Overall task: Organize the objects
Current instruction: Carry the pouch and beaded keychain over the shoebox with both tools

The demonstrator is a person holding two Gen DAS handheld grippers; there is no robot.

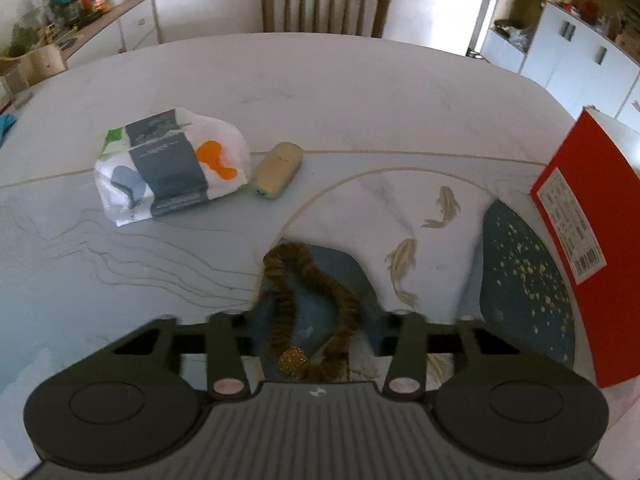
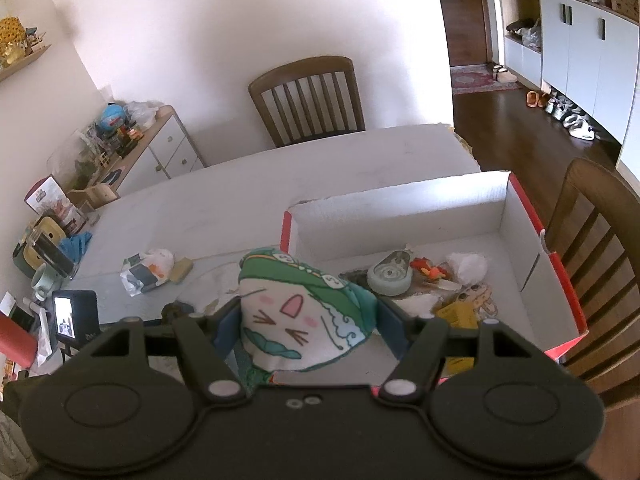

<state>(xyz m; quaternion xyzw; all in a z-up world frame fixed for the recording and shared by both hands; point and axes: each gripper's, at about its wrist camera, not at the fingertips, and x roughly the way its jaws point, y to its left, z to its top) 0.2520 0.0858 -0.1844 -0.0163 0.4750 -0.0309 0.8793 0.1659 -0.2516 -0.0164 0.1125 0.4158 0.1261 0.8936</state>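
Observation:
A brown fabric scrunchie [image 1: 344, 304] with a gold glitter bead fills the gap between the blue fingers [image 1: 362, 280] of my left gripper [image 1: 316, 276]. The gripper is shut on it, low over the patterned table [image 1: 320, 92]. My right gripper [image 2: 308, 312] is shut on a white and green plush pouch [image 2: 296, 292] with a cat face. It holds the pouch up by the near left corner of the open red box [image 2: 400, 208]. That box shows as a red wall [image 1: 572, 216] at the right of the left wrist view.
A printed tissue packet [image 1: 172, 160] and a beige case [image 1: 278, 170] lie on the table further back. Inside the box are a grey-green round item [image 2: 390, 276], orange bits and a yellow packet. Chairs [image 1: 324, 4] [image 2: 600, 260] stand at the far and right sides. Clutter and a small screen [image 2: 74, 316] crowd the left.

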